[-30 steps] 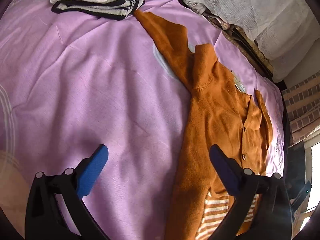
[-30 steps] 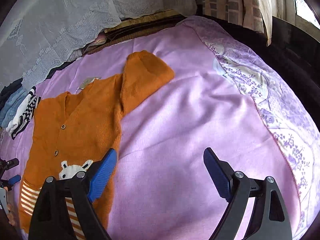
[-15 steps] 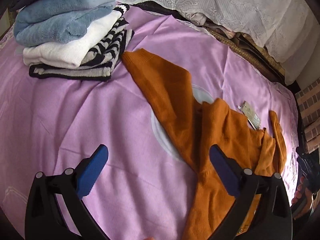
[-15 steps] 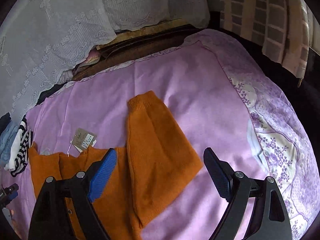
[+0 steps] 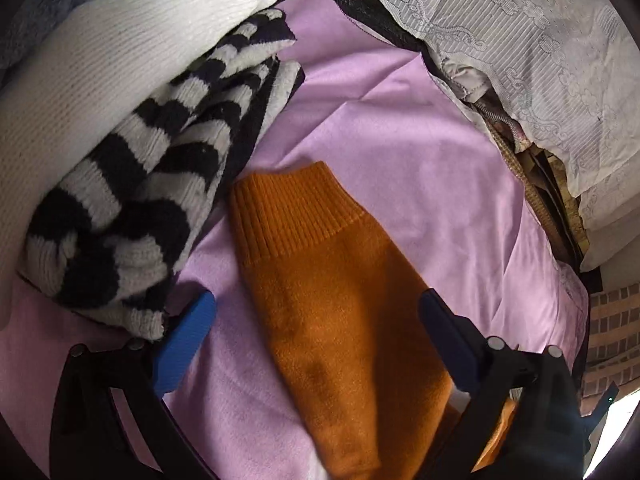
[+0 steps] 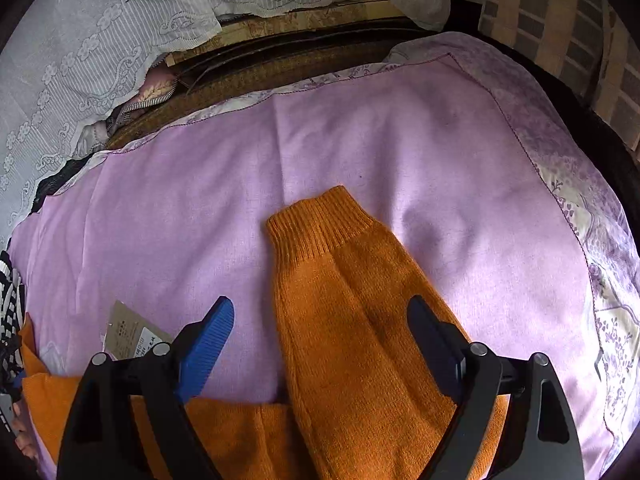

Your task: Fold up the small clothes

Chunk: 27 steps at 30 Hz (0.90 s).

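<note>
An orange knitted cardigan lies spread on the pink bedsheet point(image 6: 360, 152). In the left wrist view its one sleeve point(image 5: 340, 300) runs up between the blue pads of my left gripper point(image 5: 316, 320), ribbed cuff point(image 5: 292, 212) just ahead; the jaws stand wide and touch nothing. In the right wrist view the other sleeve point(image 6: 360, 320) lies between the pads of my right gripper point(image 6: 320, 332), also open above it, with its cuff point(image 6: 316, 220) ahead. The cardigan's shoulder point(image 6: 232, 432) and a paper tag point(image 6: 132, 332) show at lower left.
A stack of folded clothes, black-and-white striped knit point(image 5: 152, 200) under a white knit point(image 5: 100, 72), lies close to the left gripper's left finger. Lace-covered pillows point(image 6: 100, 40) line the far bed edge. A floral border point(image 6: 600, 300) marks the right edge.
Both grippers travelled outward along the cardigan from its body to the sleeve ends. The folded stack now looms close in the left view. Both jaws stayed wide.
</note>
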### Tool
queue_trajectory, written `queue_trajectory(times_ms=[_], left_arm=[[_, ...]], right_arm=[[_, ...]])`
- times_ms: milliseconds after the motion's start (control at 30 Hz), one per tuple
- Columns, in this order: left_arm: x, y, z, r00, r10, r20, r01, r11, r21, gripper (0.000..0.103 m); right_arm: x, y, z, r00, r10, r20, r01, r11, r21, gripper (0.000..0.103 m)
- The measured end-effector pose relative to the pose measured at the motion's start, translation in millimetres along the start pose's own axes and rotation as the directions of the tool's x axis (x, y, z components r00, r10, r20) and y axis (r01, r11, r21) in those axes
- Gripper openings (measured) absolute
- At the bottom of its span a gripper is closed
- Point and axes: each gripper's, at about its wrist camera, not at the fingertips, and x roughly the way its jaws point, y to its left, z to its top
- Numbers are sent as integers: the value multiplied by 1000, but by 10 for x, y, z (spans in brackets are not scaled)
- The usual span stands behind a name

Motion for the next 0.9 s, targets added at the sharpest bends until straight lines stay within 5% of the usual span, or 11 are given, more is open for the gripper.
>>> queue_trajectory(times_ms=[33, 100, 133, 167, 300, 367, 433, 633, 700, 800, 900], left_arm=[[-26, 2, -7, 1000, -10, 17, 10, 1000, -8, 95], [-90, -4, -46, 999, -8, 42, 7, 1000, 16, 54], [-115, 4, -65, 999, -13, 36, 12, 1000, 28, 16], [-149, 34, -82, 999, -39, 29, 38, 999, 18, 9], [-557, 84, -176, 989, 17, 147, -21, 999, 24, 9], [-737, 104, -240, 980, 62, 190, -66, 998, 14, 9], [-818, 145, -296, 972, 125, 201, -131, 991, 14, 9], [-785, 365, -400, 963, 215, 161, -219, 976, 8, 9], [-758, 448, -413, 964, 225, 145, -225, 974, -15, 10], [-786, 517, -475, 958, 250, 140, -248, 968, -31, 23], [-934, 529, -596, 955, 259, 145, -260, 965, -7, 41]], right_arm=[[30, 16, 10, 1000, -16, -3, 16, 1000, -11, 89], [76, 32, 19, 998, -55, -4, 55, 998, -25, 89], [104, 36, 25, 998, -64, -6, 64, 998, -28, 89], [146, 41, 40, 997, -78, -13, 78, 997, -29, 89], [291, 118, 79, 990, -132, -50, 129, 990, -52, 80], [330, 190, 65, 985, -167, -51, 161, 981, -108, 58], [286, 166, 49, 986, -160, -38, 154, 980, -125, 8], [-532, -1074, 102, 994, -53, 94, 26, 962, 272, 9], [-779, -1758, -39, 990, -102, 94, 52, 900, 433, 10], [-905, -2635, -508, 990, -140, -36, 132, 776, 617, 39], [-1239, -3048, -993, 987, -163, -1, 118, 705, 699, 37]])
